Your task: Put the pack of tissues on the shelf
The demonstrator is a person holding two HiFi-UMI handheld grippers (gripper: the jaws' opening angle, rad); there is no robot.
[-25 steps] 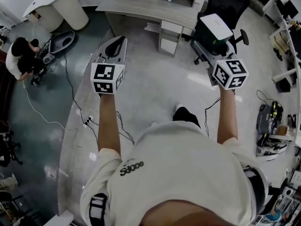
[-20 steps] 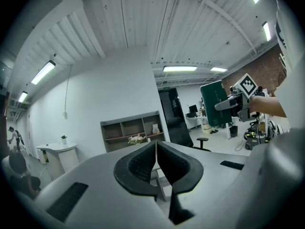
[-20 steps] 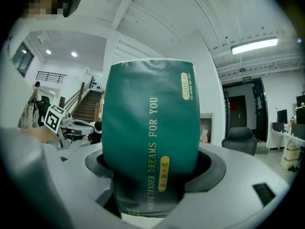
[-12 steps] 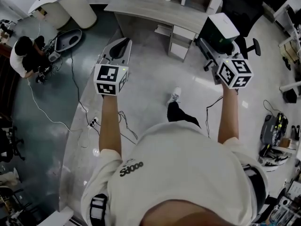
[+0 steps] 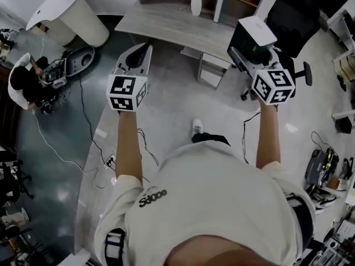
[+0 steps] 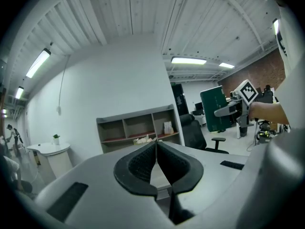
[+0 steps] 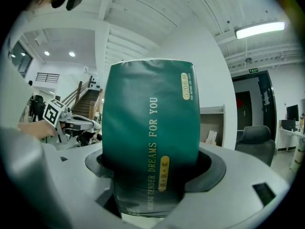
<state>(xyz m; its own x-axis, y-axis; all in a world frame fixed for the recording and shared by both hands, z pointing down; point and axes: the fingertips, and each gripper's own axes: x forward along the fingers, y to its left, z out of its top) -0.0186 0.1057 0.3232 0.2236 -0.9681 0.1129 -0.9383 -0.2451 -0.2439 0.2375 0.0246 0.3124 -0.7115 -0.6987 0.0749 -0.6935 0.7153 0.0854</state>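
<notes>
Right hand-held gripper point(image 7: 156, 171) is pinching the pack of tissues point(image 7: 150, 111) btwn its jaws, gripping it low down. Pack is standing upright in the grip, dark green wrap w/ pale lettering running up its side; its top is showing white in head view. Left hand-held gripper point(image 6: 156, 149) is carrying nothing, jaws pressed together w/ tips touching. Person is holding both out in front, well apart, arms stretched fwd, and is standing on the floor point(image 5: 166, 110), w/ one shoe point(image 5: 196, 127) showing btwn the arms. Ahead, a grey table point(image 5: 161, 24) is running across the top of head view. A white vase point(image 5: 196, 5) w/ flowers is sitting at the table's far edge, right of centre. Shelf point(image 6: 138, 127) is standing beyond the table against the wall, w/ open compartments holding a few items too small to tell. Black office chair point(image 5: 291, 21) is sitting off the table's right end, near the pack. Far left, another person point(image 5: 25, 81) is crouching on the floor by cables & gear.
</notes>
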